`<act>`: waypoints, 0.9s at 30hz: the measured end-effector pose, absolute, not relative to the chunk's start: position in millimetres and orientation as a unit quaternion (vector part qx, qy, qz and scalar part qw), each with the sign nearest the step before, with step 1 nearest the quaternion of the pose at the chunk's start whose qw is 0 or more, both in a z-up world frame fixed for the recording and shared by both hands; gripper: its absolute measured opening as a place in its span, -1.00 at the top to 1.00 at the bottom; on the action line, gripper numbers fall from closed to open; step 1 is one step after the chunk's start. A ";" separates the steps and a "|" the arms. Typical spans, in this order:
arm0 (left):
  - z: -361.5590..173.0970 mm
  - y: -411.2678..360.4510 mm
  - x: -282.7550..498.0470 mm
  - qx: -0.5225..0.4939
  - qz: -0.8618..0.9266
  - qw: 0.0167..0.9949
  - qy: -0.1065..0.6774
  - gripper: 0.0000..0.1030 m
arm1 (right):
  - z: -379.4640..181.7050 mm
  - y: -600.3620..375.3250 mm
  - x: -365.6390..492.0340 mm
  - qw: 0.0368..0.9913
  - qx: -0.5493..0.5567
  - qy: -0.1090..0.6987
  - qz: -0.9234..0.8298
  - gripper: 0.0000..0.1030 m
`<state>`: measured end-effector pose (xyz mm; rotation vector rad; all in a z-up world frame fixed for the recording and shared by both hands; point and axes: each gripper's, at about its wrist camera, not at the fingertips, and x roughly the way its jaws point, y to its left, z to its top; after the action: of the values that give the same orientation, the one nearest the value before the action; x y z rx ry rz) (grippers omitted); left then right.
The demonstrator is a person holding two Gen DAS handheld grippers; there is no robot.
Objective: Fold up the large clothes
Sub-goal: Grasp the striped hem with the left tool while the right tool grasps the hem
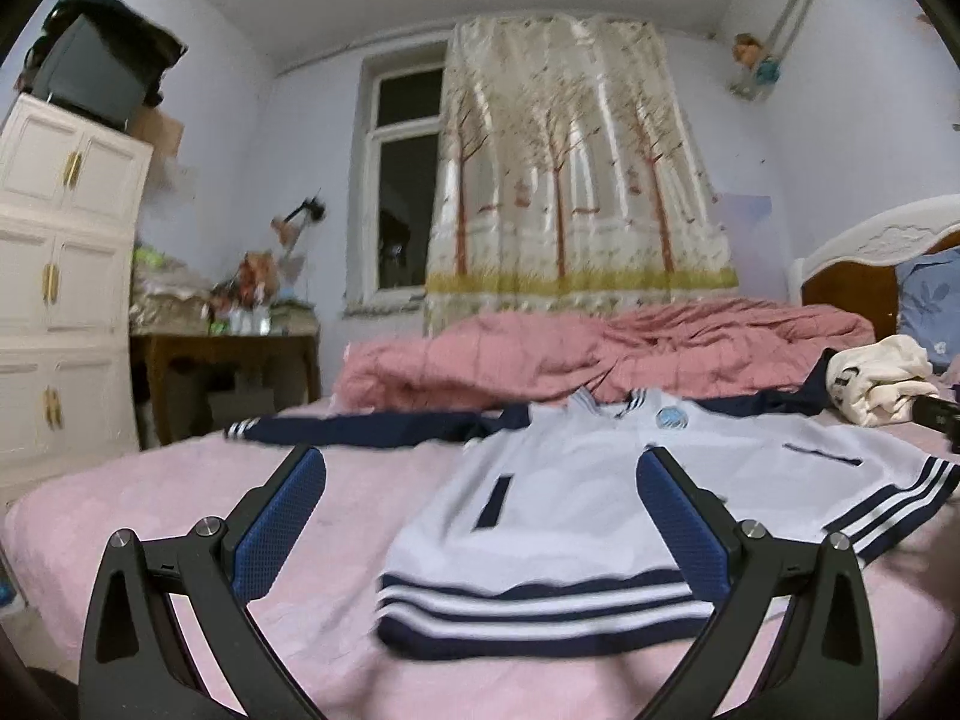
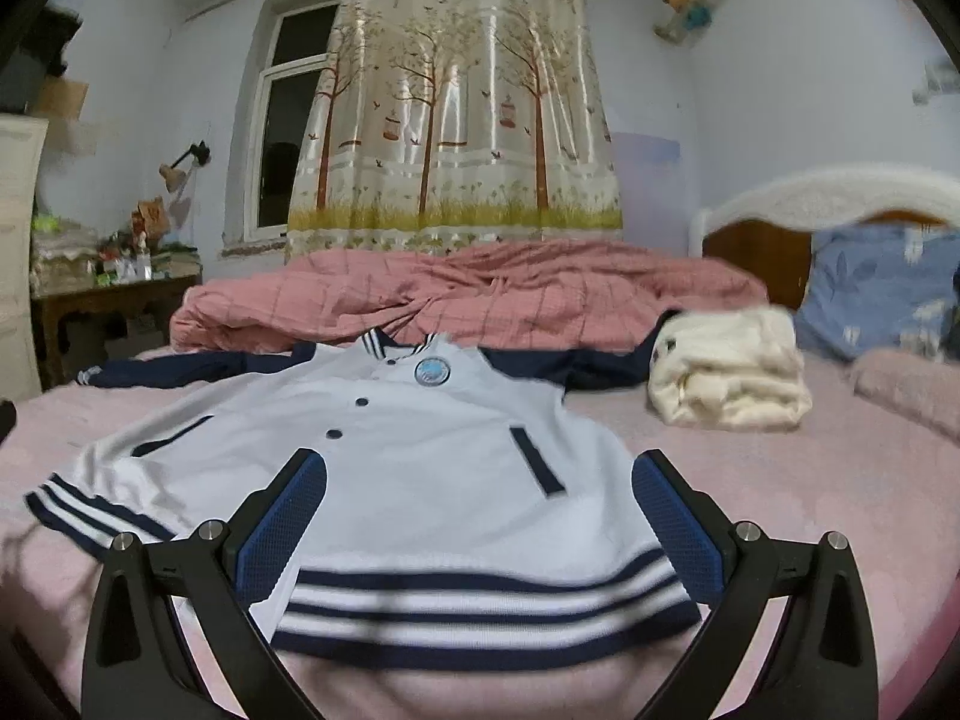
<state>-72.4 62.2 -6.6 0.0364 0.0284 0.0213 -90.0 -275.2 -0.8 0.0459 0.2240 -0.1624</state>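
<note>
A white baseball jacket (image 1: 576, 504) with navy sleeves and a navy-striped hem lies flat, front up, on the pink bed sheet (image 1: 180, 492). It also shows in the right wrist view (image 2: 420, 456). Its sleeves spread out to both sides near the collar. My left gripper (image 1: 480, 480) is open and empty, above the jacket's left hem corner. My right gripper (image 2: 480, 480) is open and empty, above the jacket's right hem corner. Neither touches the cloth.
A rumpled pink quilt (image 2: 456, 294) lies across the bed behind the jacket. A folded cream garment (image 2: 726, 372) sits at the right, a blue pillow (image 2: 876, 288) by the headboard. A white cabinet (image 1: 60, 300) and a cluttered side table (image 1: 240, 348) stand at the left.
</note>
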 end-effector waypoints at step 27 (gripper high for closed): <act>-68.0 129.9 15.4 -0.117 -0.042 0.949 0.291 0.01 | -64.8 -381.3 -73.5 0.935 0.227 0.259 -0.081 0.73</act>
<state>15.4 129.9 -68.0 -0.2384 0.5922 -0.0850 -73.5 -381.3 -64.8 0.4651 0.5296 -0.1658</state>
